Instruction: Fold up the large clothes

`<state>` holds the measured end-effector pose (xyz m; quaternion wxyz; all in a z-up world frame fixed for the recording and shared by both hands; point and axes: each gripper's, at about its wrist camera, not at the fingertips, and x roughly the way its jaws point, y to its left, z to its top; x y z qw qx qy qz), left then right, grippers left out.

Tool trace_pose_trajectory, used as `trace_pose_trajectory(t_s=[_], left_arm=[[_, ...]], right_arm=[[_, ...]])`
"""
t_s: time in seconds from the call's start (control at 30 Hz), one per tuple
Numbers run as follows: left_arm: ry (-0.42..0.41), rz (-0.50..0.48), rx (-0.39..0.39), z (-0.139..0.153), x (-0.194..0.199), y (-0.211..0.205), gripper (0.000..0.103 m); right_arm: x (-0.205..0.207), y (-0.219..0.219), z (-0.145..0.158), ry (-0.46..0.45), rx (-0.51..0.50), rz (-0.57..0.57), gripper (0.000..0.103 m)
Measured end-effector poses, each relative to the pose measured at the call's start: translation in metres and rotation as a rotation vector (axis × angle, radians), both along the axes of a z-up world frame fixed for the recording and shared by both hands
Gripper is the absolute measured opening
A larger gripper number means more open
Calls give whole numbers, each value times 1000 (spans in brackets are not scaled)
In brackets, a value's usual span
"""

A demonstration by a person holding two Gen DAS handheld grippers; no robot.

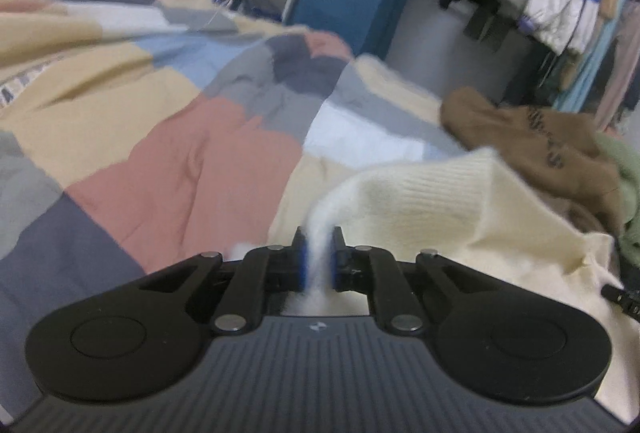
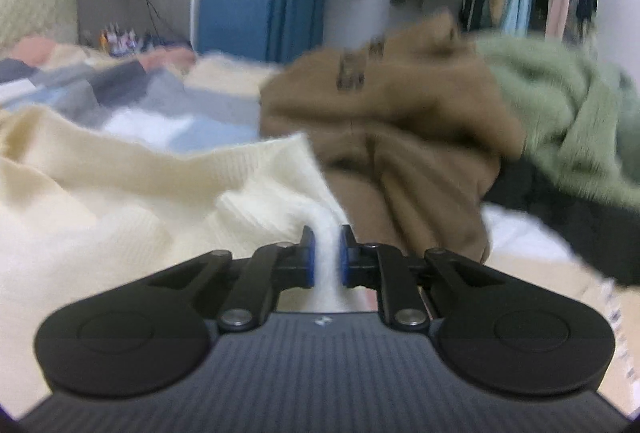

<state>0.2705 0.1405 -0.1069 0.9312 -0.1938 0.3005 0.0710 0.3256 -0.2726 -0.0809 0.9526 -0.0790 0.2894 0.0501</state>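
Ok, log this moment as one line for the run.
phase: grasp | left gripper: shut on cream sweater | right gripper: shut on cream sweater | sweater on patchwork quilt | brown garment beside it, untouched

Right gripper pinches cream sweater (brown garment beyond).

Ahead of the fingers, both views are smeared by motion blur. The print on the brown garment cannot be read. The small items far left of the fingers are too blurred to identify. The green fleece is cut off by the frame edge, right of the fingers.
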Motion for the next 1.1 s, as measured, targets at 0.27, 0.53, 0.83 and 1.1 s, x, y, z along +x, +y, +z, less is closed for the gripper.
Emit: trace_pose_trajectory(t_s=[0.27, 0.53, 0.83, 1.1], left_arm=[[81, -12, 12, -18, 8, -2, 13], [8, -27, -1, -4, -21, -5, 15], [-120, -109, 32, 36, -104, -49, 43], [-129, -231, 17, 42, -158, -108, 58]], right_arm=[[25, -5, -36, 126, 18, -8, 15], [5, 0, -25, 79, 1, 8, 21], [-62, 11, 19, -31, 74, 87, 60], [-125, 14, 35, -16, 200, 111, 60]])
